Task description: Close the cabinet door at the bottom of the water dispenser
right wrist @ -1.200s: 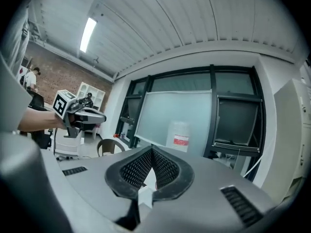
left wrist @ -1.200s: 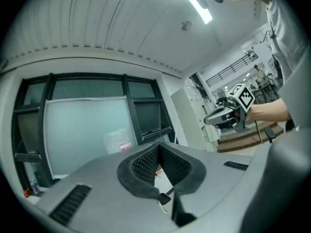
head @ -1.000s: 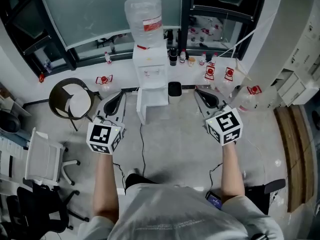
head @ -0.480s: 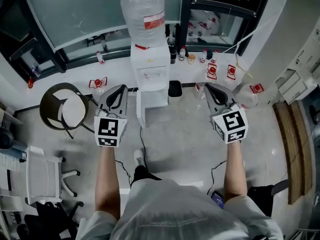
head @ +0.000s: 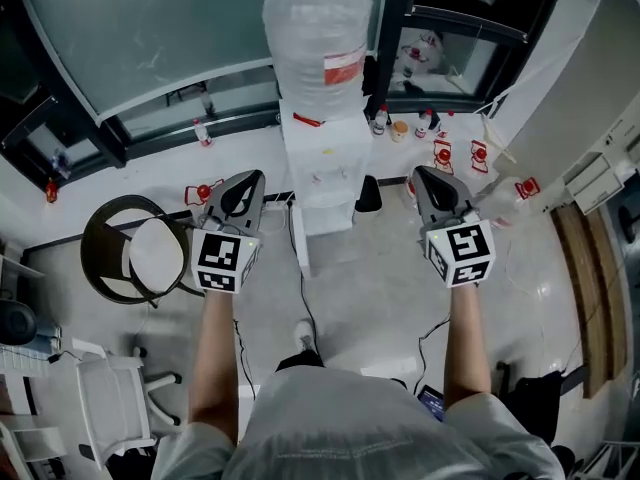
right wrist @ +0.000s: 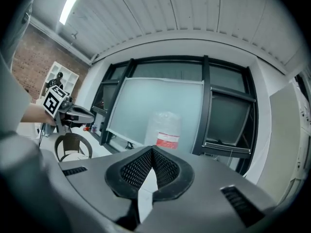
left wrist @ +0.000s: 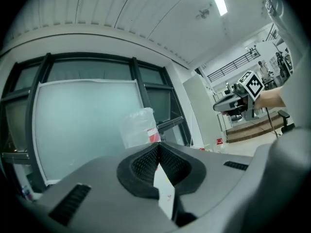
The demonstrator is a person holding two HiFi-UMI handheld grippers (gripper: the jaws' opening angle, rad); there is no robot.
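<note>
Grey plastic jaws of the left gripper (head: 255,177) sit pressed together tip to tip, gripping nothing, and the right gripper (head: 420,172) is closed the same way. A person holds both tools out level, one on each side of a white water dispenser (head: 322,168), and neither touches it.

In each gripper view the clear water bottle (head: 318,38), with its red label, shows just above the closed jaws. It stands upended on top of the dispenser.

At the foot of the dispenser the cabinet door (head: 299,240) stands swung out toward the person. It hangs on the side nearer the left gripper, apart from that gripper, leaving the lower compartment open.

A black cable (head: 304,298) trails from the unit across the pale floor (head: 370,298). A round dark chair (head: 135,253) with a pale seat stands off to the left. Red-capped clear jugs (head: 441,154) line the wall to the right, below a frosted window (head: 150,38).
</note>
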